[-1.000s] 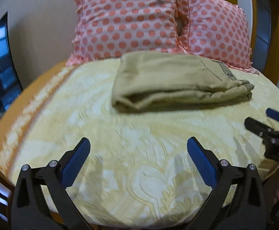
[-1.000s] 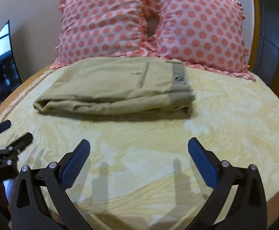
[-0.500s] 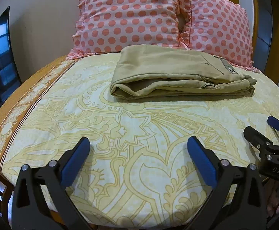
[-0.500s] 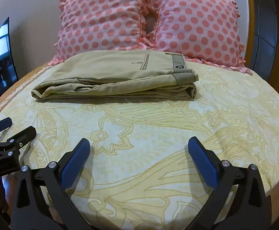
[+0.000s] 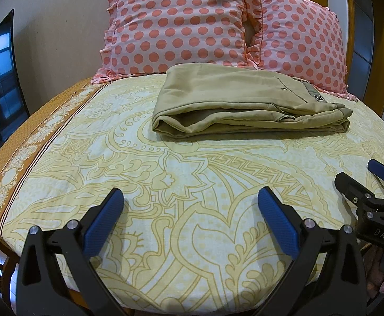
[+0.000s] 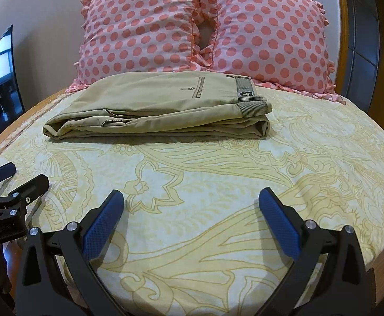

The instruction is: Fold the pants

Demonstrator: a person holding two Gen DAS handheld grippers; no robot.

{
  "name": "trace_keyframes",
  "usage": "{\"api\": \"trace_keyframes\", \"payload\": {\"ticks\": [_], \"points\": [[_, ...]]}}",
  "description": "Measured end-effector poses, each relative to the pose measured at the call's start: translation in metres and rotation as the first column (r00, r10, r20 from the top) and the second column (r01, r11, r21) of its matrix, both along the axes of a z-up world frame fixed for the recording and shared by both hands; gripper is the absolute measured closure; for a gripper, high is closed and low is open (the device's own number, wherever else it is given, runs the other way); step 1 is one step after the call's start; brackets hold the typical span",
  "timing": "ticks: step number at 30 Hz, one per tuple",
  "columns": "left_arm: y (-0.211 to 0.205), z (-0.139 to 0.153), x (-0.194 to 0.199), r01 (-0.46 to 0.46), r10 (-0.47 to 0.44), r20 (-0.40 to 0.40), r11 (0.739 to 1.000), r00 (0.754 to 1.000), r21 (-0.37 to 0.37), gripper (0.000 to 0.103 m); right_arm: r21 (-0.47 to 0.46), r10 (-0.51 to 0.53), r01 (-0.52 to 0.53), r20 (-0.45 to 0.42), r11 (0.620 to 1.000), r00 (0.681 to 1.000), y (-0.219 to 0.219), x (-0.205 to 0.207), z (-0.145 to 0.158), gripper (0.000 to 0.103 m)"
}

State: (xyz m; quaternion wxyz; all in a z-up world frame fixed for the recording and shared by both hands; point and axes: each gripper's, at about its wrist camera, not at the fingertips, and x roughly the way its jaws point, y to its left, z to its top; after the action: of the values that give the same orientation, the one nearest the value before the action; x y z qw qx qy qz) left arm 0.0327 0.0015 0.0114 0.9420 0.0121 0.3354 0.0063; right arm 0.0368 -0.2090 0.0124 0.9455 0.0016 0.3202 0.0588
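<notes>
Legible marking: "DAS" in pale letters on the black body of the right claw [image 5: 360,181], left wrist view. The left claw [image 6: 20,177] body carries small pale lettering, unreadable. The round patch on the khaki pants [image 6: 163,105] waistband bears a mark, illegible.

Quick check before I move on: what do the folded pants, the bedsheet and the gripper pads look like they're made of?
Pants: matte khaki woven cloth, likely cotton twill; soft creases, ribbed waistband edge.
Bedsheet: thin printed woven fabric, probably cotton; flat yellow pattern, slight wrinkles.
Pads on the left hand-held gripper: blue, finely dimpled, rubbery-looking, on black, seemingly plastic arms.
</notes>
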Motion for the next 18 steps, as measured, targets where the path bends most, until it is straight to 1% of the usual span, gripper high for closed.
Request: {"api": "trace_keyframes", "payload": {"ticks": [18], "points": [[-0.0003, 0.0, 0.0002, -0.001, 0.001, -0.008, 1.0, 1.0, 0.0, 0.002, 0.0, 0.002, -0.002, -0.002, 1.0, 1.0, -0.0011, 0.0003, 0.0, 0.001]]}}
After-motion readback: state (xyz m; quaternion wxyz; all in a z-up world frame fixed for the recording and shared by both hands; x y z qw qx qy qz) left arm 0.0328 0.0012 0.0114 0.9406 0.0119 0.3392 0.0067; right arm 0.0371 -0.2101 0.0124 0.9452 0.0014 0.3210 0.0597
